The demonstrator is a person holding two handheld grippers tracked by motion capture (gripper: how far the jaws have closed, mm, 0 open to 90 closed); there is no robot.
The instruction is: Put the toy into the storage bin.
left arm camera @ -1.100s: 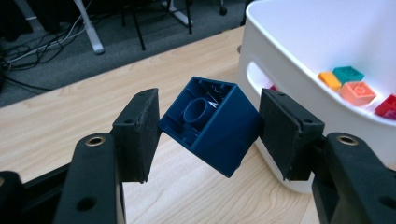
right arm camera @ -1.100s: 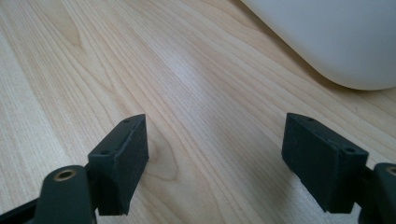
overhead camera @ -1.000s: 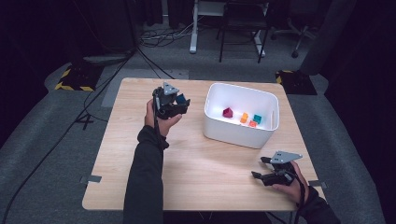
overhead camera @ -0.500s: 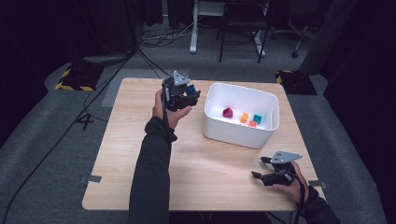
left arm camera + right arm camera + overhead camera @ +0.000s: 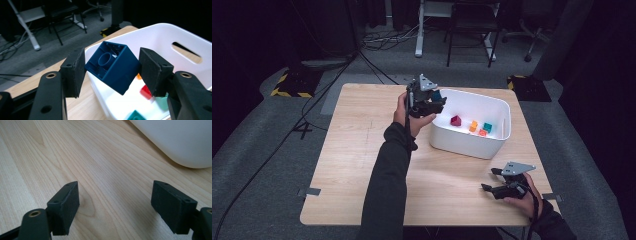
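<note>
Blue block (image 5: 113, 68) tilted between my left jaws, gripped by its corners over the white bin (image 5: 502, 107) rim; skewed hold could let it fall onto the counter (image 5: 357, 150). Right jaws apart, idle near front right corner

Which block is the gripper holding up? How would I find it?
Find the white bin on the wooden table. At its left rim the left gripper holds a dark blue block, tilted, with its hollow underside showing. The other blocks are red, orange and teal, and they lie down inside the bin.
</note>
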